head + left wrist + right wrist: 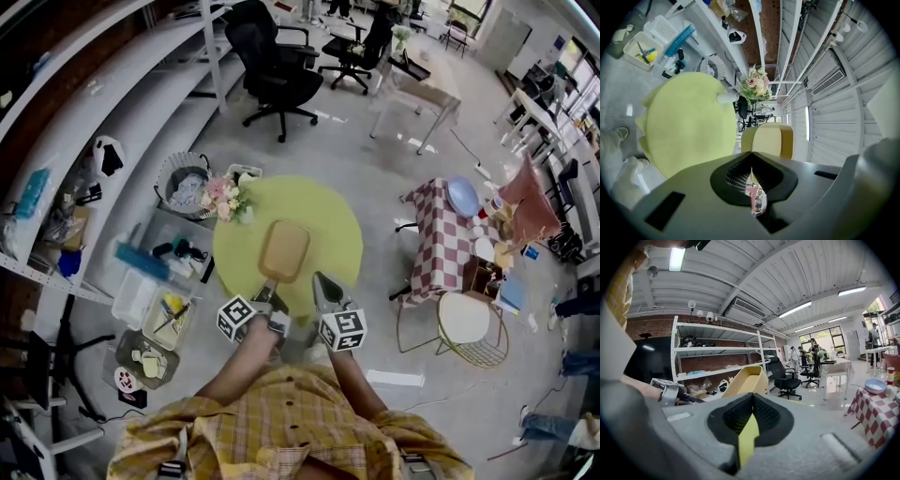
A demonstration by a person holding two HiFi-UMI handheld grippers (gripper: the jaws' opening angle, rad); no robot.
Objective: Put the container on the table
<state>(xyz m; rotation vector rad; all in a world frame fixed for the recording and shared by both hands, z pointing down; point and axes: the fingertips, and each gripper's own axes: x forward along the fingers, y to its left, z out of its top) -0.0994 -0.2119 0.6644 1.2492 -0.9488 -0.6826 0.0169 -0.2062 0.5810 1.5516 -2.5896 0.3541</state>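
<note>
The left hand-held gripper (270, 289) pinches the rim of the tan rectangular plastic container (284, 250) above the round yellow-green worktop (330, 223). The right hand-held gripper (321, 281) has its jaws closed on nothing.

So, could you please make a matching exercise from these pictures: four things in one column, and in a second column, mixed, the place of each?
1. container
2. flowers
3. blue dish
4. black office chair

a. on the checkered table
b. on the floor
c. held in the left tongs, over the round yellow table
d. at that table's edge

Pairs: 1-c; 2-d; 3-a; 4-b
</note>
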